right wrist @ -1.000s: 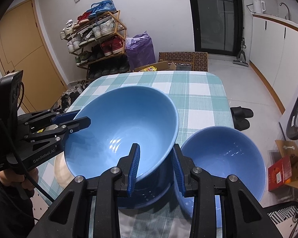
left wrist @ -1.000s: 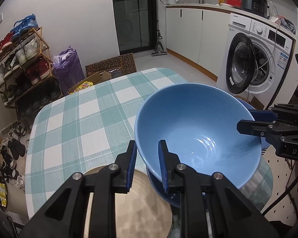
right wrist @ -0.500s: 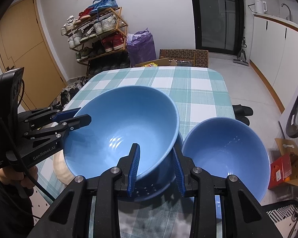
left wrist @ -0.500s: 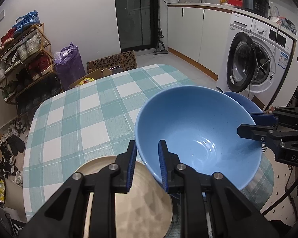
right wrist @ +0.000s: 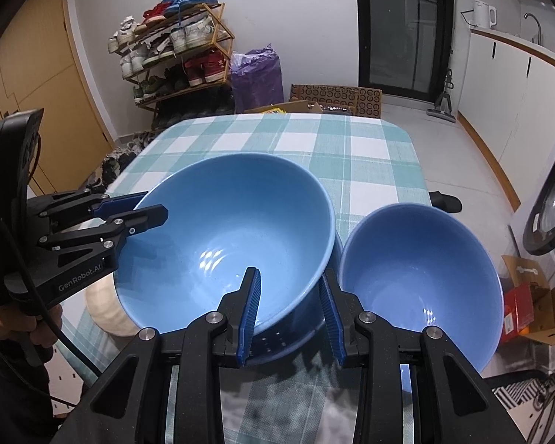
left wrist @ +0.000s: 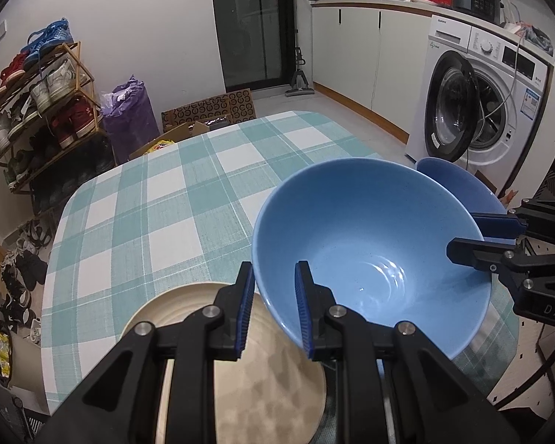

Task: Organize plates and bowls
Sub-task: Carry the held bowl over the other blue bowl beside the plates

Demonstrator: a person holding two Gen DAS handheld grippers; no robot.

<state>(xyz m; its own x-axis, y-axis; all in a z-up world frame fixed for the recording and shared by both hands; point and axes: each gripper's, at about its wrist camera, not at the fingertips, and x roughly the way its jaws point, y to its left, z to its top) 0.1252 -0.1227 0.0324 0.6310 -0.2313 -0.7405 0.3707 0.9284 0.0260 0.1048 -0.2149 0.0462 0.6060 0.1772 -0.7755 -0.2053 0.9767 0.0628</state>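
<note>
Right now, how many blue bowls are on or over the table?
3. Top bowl, held by left gripper and right gripper; lower bowl, mostly hidden under it; side bowl, on the table to its right. More could be hidden.

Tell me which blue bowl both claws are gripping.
The larger, lighter blue bowl; the left claw and right claw pinch opposite rims. The smaller, darker bowl sits free beside it.

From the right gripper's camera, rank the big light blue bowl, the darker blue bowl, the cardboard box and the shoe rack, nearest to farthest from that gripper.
1. Big light blue bowl: its rim is between the right gripper fingers.
2. Darker blue bowl: just right, on the table.
3. Cardboard box: on the floor past the table's far end.
4. Shoe rack: far left, by the wall.
</note>
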